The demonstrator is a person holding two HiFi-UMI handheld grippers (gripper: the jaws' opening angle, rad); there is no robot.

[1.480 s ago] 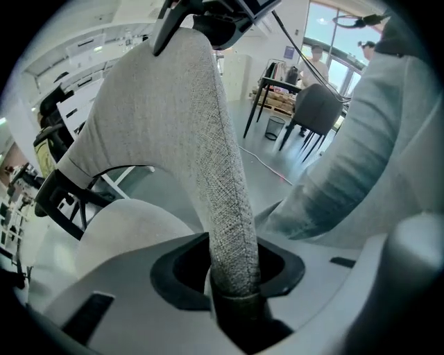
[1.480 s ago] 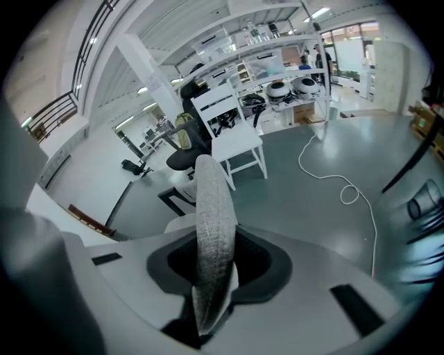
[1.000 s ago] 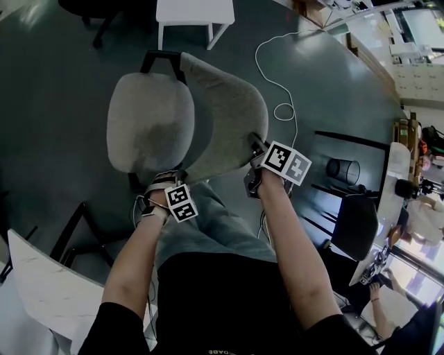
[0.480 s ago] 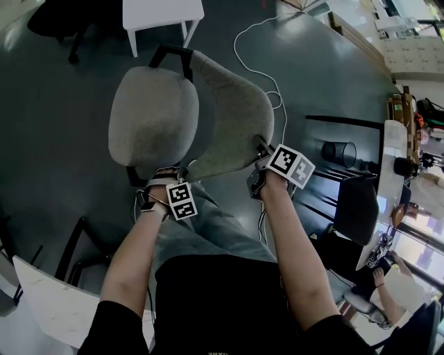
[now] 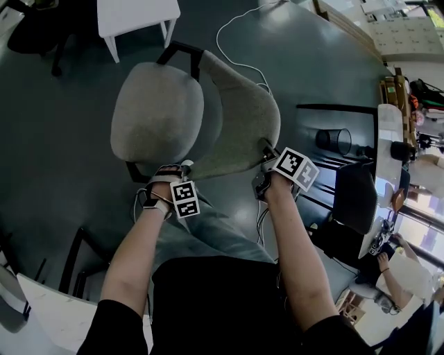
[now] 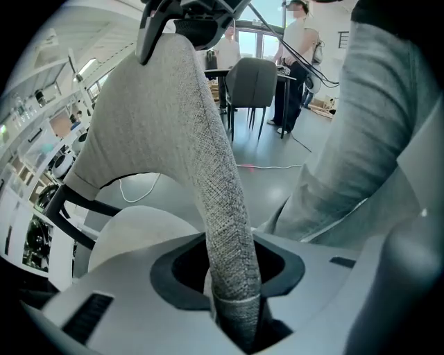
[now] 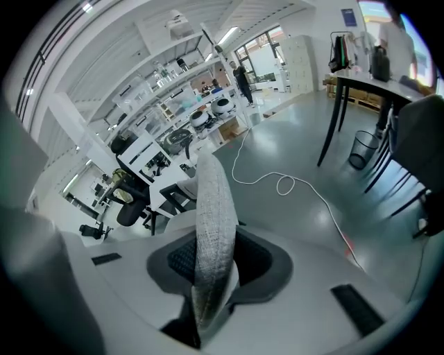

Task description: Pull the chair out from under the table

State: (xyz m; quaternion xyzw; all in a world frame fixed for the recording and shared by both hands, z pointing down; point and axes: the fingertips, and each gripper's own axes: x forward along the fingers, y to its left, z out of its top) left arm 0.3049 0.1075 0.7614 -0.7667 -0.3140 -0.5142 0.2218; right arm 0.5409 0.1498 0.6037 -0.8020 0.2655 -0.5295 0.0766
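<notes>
A grey fabric chair [image 5: 159, 118] with a black frame stands on the dark floor in front of me, its seat toward the white table [image 5: 135, 15] at the top. My left gripper [image 5: 173, 175] is shut on the left end of the backrest's top edge [image 6: 222, 229]. My right gripper [image 5: 267, 170] is shut on the right end of that backrest edge [image 7: 214, 236]. In both gripper views the thick fabric rim runs straight between the jaws and the pads press on it.
A white cable [image 5: 239, 41] lies looped on the floor behind the chair. A black desk [image 5: 340, 118] with a mesh bin [image 5: 333, 141] and a dark chair [image 5: 355, 197] stands at the right. A white tabletop [image 5: 41, 312] and black legs are at lower left.
Chair and both grippers have come toward me, away from the white table, which has slid up and left in the head view. Both grips held.
</notes>
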